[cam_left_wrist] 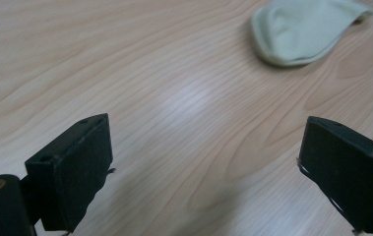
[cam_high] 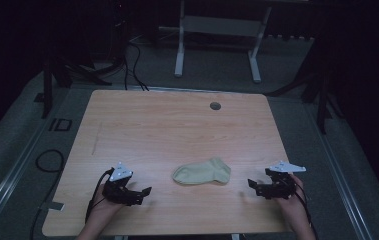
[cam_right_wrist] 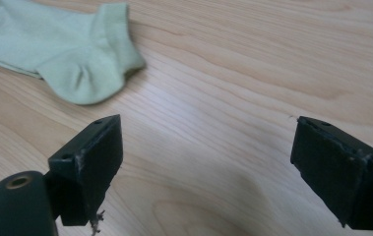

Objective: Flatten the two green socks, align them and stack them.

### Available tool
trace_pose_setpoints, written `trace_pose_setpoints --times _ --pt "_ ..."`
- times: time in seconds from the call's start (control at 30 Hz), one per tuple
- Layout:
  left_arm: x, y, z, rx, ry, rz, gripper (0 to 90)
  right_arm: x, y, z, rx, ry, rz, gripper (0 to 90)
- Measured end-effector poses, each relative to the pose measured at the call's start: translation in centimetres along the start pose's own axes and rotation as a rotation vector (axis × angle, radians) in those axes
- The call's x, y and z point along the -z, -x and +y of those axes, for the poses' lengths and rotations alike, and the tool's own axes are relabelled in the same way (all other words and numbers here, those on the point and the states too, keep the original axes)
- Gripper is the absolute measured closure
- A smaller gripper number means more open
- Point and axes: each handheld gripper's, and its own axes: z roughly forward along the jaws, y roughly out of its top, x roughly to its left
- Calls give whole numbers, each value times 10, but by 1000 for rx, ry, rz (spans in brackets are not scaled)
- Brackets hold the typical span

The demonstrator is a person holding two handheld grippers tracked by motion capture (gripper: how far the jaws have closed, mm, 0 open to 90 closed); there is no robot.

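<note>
A pale green ankle sock [cam_high: 202,172] lies flat on the wooden table [cam_high: 177,130], near its front edge and about midway between my hands. My left gripper [cam_high: 144,194] rests low at the front left, its jaws wide open and empty, aimed toward the sock. In the left gripper view the sock's toe end [cam_left_wrist: 304,29] lies at the upper right, beyond the gripper [cam_left_wrist: 206,172]. My right gripper [cam_high: 252,186] sits at the front right, also open and empty. In the right gripper view the sock's heel and cuff [cam_right_wrist: 71,54] lie at the upper left, ahead of the gripper [cam_right_wrist: 206,172].
A small grey round cap [cam_high: 215,106] is set in the table near the far edge. Beyond the table stands a white metal frame [cam_high: 217,40] on grey carpet. Black cables [cam_high: 49,160] trail on the floor at left, and dark stands flank the table.
</note>
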Motion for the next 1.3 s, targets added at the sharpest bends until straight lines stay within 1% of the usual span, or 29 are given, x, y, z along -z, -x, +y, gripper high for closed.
trace_pose_setpoints --times 0.1,0.2,0.3,0.4,0.43,0.5,0.63,0.7,0.73,0.83,0.87,0.93,1.0,1.03,1.17,1.3 --pt "6 -6 -5 17 4 23 63 4 6 -6 -25 0 -16 125" --pt "11 -12 -11 37 7 38 63 7 11 -12 -40 -7 -46 125" --pt "16 -18 -16 49 5 46 63 10 15 -16 -42 -9 -67 125" --pt "22 -22 -20 53 13 41 63 14 18 -20 -46 -10 -78 125" --pt "25 -23 -22 54 19 41 63 15 19 -20 -50 -13 -80 125" --pt "29 -25 -25 63 15 52 63 18 22 -24 -67 -10 -80 125" --pt "38 -29 -31 83 16 80 63 22 25 -30 -76 -9 -92 125" --pt "42 -31 -33 86 19 89 63 24 26 -33 -80 -7 -105 125" --pt "44 -32 -35 92 20 97 63 25 27 -34 -87 -7 -105 125" --pt "49 -34 -39 102 24 112 63 28 29 -41 -117 13 -113 126" --pt "51 -35 -40 101 29 118 63 29 29 -43 -124 15 -114 125" --pt "54 -36 -43 109 28 128 63 30 29 -46 -133 17 -121 127" --pt "56 -38 -47 125 30 126 63 32 29 -48 -132 23 -129 133" --pt "57 -39 -48 131 28 133 63 32 29 -49 -134 25 -129 133" --pt "62 -39 -53 146 45 144 63 34 30 -52 -146 23 -136 133" --pt "67 -41 -56 157 61 159 63 35 31 -55 -148 41 -150 133"
